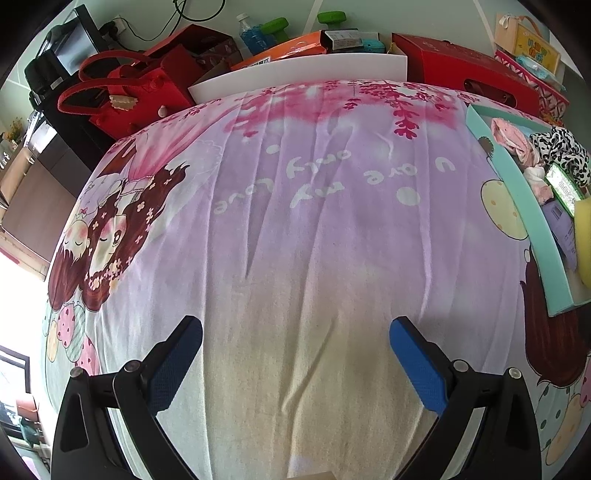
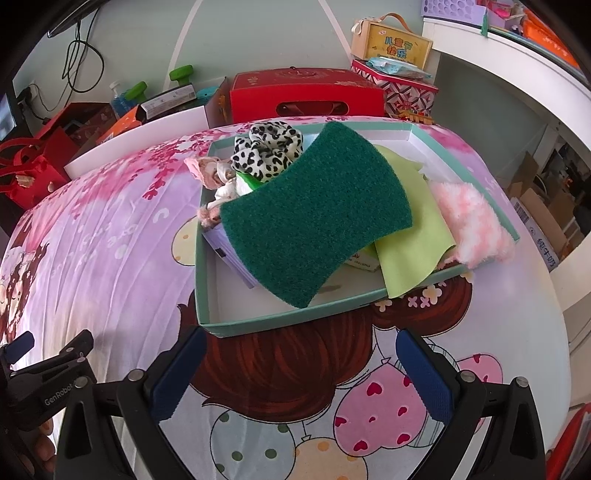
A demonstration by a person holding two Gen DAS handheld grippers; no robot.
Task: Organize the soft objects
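Note:
A shallow teal box (image 2: pixel 280 320) sits on the cartoon-print sheet (image 2: pixel 110 229) and holds soft items: a dark green scouring pad (image 2: pixel 314 218) on top, a light green cloth (image 2: pixel 413 236), a fluffy pink-white cloth (image 2: pixel 476 225), a leopard-print scrunchie (image 2: pixel 266 147) and a pink scrunchie (image 2: pixel 205 170). My right gripper (image 2: pixel 301 373) is open and empty just in front of the box. My left gripper (image 1: pixel 295 354) is open and empty over the bare sheet (image 1: pixel 295 221); the box (image 1: pixel 532 214) lies at its far right. The left gripper (image 2: pixel 22 347) also shows at the right wrist view's left edge.
Behind the sheet stand a white board (image 1: pixel 295 75), a red gift box (image 2: pixel 306 96), a red bag (image 1: pixel 122 96), an orange box (image 1: pixel 280 51), green dumbbells (image 1: pixel 332 16), a bottle (image 1: pixel 251 31) and stacked tins (image 2: pixel 391 81). A white shelf (image 2: pixel 517 70) stands at the right.

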